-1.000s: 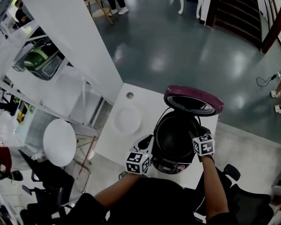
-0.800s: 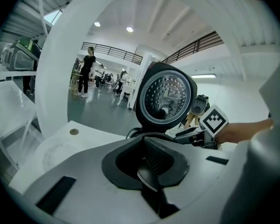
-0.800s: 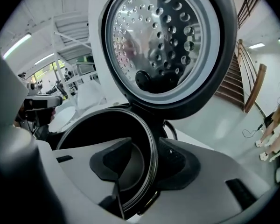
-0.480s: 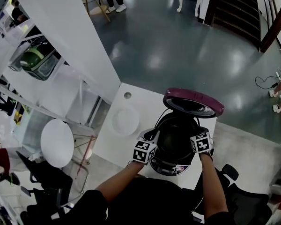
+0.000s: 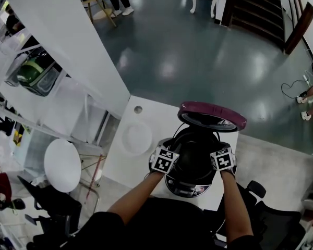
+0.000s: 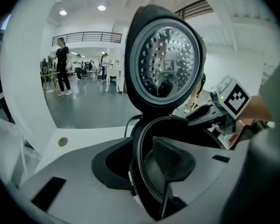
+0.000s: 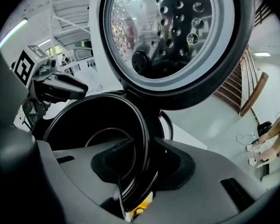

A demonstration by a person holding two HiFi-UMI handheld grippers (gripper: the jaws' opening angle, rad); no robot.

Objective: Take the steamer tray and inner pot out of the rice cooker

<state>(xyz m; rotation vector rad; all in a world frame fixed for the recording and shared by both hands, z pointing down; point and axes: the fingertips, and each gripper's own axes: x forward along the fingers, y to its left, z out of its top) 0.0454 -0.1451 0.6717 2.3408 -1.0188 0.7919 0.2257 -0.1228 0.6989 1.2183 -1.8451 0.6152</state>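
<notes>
Left hand-held gripper (image 5: 171,152) shifted, opening astride pot (image 5: 194,155)

Bright, even indoor light, with heavy fisheye bending

Ceiling lamps (image 6: 101,7) light the hall from above and leave pale glare patches on the glossy floor (image 5: 208,51). The white bench (image 5: 156,113) is close to washed out, while the pot (image 5: 195,158) is a black well with little detail. The metal lid plate (image 7: 168,27) throws mirror-like glints. Both close views have black rounded corners and curved straight lines, and whatever is nearest the lens is soft. The head view is slightly soft throughout.
</notes>
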